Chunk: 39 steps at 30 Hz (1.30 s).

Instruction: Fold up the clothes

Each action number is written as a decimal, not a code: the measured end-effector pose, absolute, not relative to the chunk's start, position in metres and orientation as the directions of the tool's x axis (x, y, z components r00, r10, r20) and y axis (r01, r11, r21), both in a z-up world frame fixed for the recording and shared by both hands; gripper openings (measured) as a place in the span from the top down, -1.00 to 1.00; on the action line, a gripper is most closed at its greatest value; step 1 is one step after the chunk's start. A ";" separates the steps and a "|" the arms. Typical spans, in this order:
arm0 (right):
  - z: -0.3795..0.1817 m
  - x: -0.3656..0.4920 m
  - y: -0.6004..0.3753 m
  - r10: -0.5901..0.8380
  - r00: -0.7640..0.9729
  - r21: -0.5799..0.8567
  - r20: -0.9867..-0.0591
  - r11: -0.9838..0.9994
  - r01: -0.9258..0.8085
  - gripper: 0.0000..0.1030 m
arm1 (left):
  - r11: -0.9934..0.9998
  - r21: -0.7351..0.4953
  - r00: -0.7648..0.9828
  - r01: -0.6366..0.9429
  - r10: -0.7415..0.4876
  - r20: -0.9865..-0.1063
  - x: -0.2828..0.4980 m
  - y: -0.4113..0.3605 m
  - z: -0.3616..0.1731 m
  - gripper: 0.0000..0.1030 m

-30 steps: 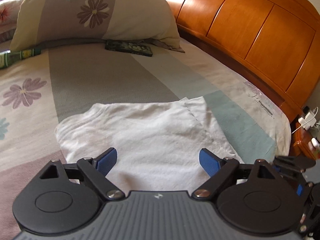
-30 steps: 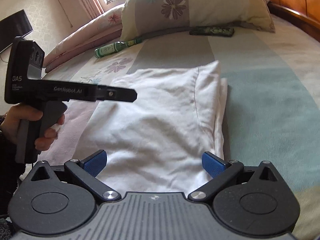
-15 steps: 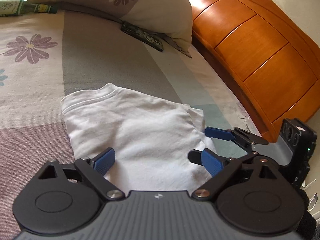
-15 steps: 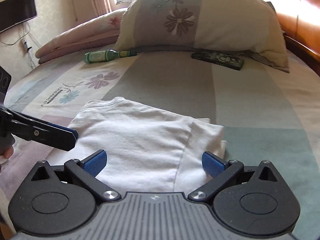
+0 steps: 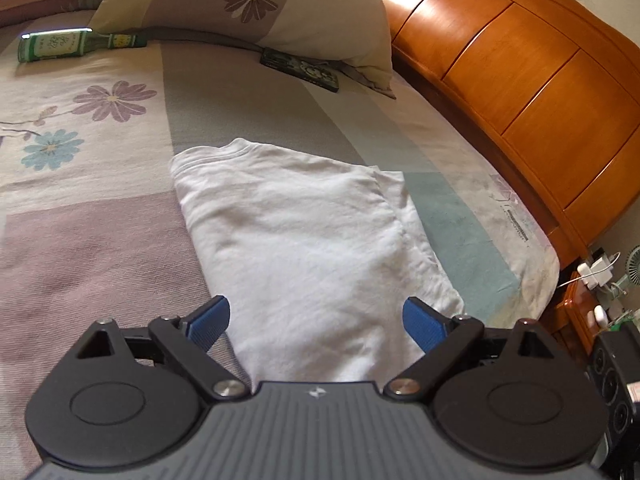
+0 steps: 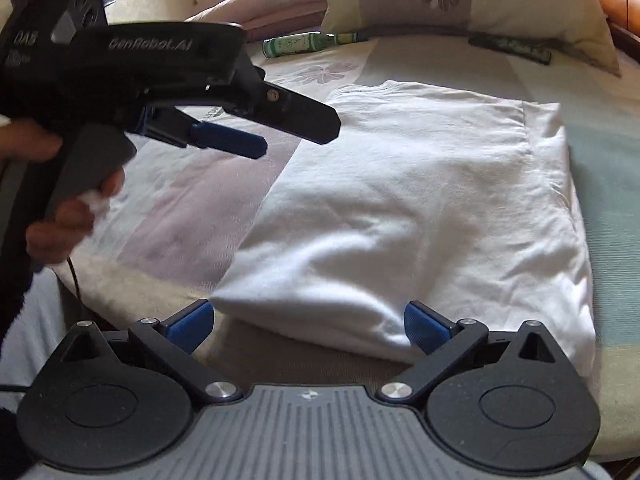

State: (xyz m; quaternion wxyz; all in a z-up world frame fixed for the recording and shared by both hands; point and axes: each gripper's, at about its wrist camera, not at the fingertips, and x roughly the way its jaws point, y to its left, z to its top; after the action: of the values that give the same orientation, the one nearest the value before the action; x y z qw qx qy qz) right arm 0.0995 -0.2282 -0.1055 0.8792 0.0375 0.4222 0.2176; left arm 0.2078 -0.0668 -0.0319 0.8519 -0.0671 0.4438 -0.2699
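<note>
Left wrist view: white shirt (image 5: 312,248) lies folded on the bed (image 5: 92,240), running from 6 o'clock up toward 12; collar edge at the far end.
Right wrist view: same shirt (image 6: 420,208) fills the centre; near fold edge sits just ahead of the fingertips.
Left gripper (image 5: 316,318): fingers spread wide, holding nothing, above the shirt's near end.
Right gripper (image 6: 308,326): fingers spread wide, holding nothing, just short of the near edge.
Risk 1: pinching only the top layer would let the lower layers slide and undo the fold.
Risk 2: loose layers at the 3 o'clock edge look uneven; a lift there may skew the stack.
Risk 3: left gripper (image 6: 264,128) at 10 o'clock hangs near the shirt; the two tools could knock together.
Risk 4: soft bedding may bunch into a low pinch.
Count, shirts: 1.
Count, grippers: 2.
Count, pillows in view: 2 (image 5: 248,4).
Count, green bottles: 1 (image 5: 76,42).
Count, dark flat cases by the pillow: 1 (image 5: 300,69).
Count, headboards: 1 (image 5: 520,80).
</note>
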 end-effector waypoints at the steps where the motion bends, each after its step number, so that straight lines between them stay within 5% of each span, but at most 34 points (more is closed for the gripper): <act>1: -0.102 0.097 -0.227 0.417 0.547 0.249 -0.726 0.900 -0.357 -1.00 | 0.850 -0.340 0.471 0.403 -0.511 -0.719 0.204 -0.065 -0.028 -0.81; 7: -0.080 0.115 -0.216 0.497 0.606 0.328 -0.621 0.867 -0.376 -1.00 | 0.866 -0.289 0.521 0.408 -0.481 -0.705 0.185 -0.057 -0.008 -0.82; 14: -0.104 0.093 -0.210 0.549 0.502 0.424 -0.668 0.835 -0.351 -1.00 | 0.915 -0.106 0.586 0.390 -0.335 -0.737 0.166 -0.048 -0.001 -0.82; 32: -0.077 0.108 -0.166 0.609 0.539 0.381 -0.582 0.790 -0.481 -1.00 | 0.943 -0.124 0.621 0.310 -0.299 -0.724 0.170 -0.026 0.001 -0.83; 39: -0.096 0.112 -0.155 0.624 0.429 0.418 -0.653 0.769 -0.484 -1.00 | 0.938 -0.146 0.616 0.314 -0.318 -0.721 0.168 -0.016 0.002 -0.83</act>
State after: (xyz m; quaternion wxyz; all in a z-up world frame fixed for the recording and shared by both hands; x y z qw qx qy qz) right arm 0.1122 -0.1552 -0.0961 0.8412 0.0835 0.4207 0.3294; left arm 0.1677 -0.0164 0.0016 0.8989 -0.0025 0.4013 -0.1759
